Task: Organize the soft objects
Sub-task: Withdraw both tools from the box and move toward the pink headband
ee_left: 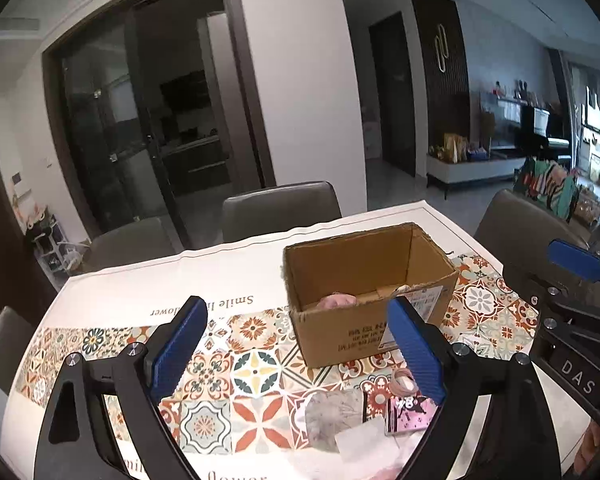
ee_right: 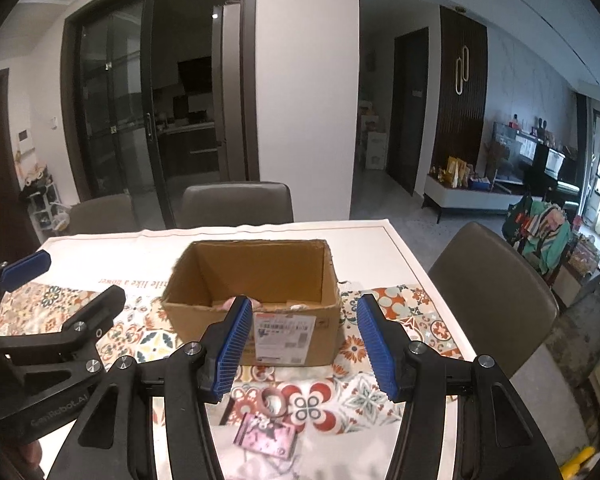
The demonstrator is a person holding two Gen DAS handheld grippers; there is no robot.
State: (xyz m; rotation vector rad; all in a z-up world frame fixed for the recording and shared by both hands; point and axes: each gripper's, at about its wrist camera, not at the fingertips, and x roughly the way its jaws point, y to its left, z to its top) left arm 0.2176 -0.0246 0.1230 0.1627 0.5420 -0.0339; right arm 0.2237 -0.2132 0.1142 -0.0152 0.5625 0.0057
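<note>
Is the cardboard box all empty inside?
No, the cardboard box already has something pink and soft lying at its bottom, seen in the left wrist view.

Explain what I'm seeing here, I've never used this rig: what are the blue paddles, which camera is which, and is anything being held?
A person carries two handheld grippers, each with a fisheye camera looking along its blue fingers. One view looks past the left gripper, the other past the right gripper. Both are open and hold nothing. On the patterned tablecloth stands an open cardboard box with something pink inside. Nearer lie a pink ring, a pink card packet and pale cloth.
</note>
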